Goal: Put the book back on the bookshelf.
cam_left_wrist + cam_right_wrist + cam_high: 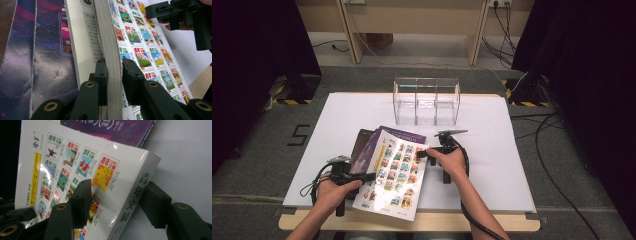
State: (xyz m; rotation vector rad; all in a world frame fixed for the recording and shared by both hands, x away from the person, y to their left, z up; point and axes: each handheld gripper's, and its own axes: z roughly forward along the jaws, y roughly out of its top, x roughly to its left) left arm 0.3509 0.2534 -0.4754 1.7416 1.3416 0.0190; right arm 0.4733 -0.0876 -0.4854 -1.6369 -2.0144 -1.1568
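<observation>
STEP: lifting thick white magazine with a grid of small cover pictures (393, 176) off the purple books (398, 134) | LEFT: left gripper (113, 75) clamping its page edge | RIGHT: right gripper (117, 202) standing apart, straddling the spine, pads not yet pressing | TIP: closing squarely before raising.

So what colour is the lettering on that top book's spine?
Green on the white spine of the top book; right gripper view shows it best.

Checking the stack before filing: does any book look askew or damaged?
The white book is tilted, lifted off the stack, with both tongs at its edges. The purple book beneath shows a creased, scuffed cover. The clear organizer stands upright.
</observation>
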